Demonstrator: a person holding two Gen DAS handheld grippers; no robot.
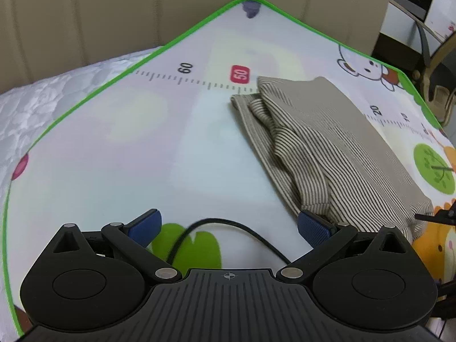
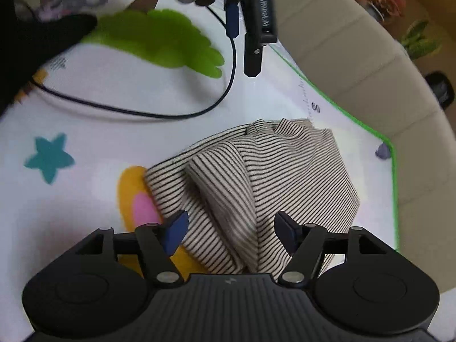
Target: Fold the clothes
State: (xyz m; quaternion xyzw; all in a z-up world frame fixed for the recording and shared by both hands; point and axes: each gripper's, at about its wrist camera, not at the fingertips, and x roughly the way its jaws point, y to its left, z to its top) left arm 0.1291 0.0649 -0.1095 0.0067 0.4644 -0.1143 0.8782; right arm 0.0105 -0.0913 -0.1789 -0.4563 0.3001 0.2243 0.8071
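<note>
A beige garment with thin dark stripes (image 1: 336, 142) lies folded into a rough rectangle on the cartoon play mat (image 1: 114, 142). In the left wrist view my left gripper (image 1: 228, 228) is open and empty, its right pad (image 1: 313, 229) beside the garment's near corner. In the right wrist view the garment (image 2: 285, 171) has a folded sleeve lying on top. My right gripper (image 2: 230, 233) is open just above the garment's near part, with a pad on either side of the sleeve. The left gripper also shows at the top of the right wrist view (image 2: 245, 14).
A black cable (image 2: 142, 111) loops across the mat beyond the garment, and it shows in the left wrist view (image 1: 228, 225). The mat's green border (image 1: 99, 88) lies on a quilted white mattress (image 1: 42, 108). A beige padded headboard (image 1: 142, 8) stands behind.
</note>
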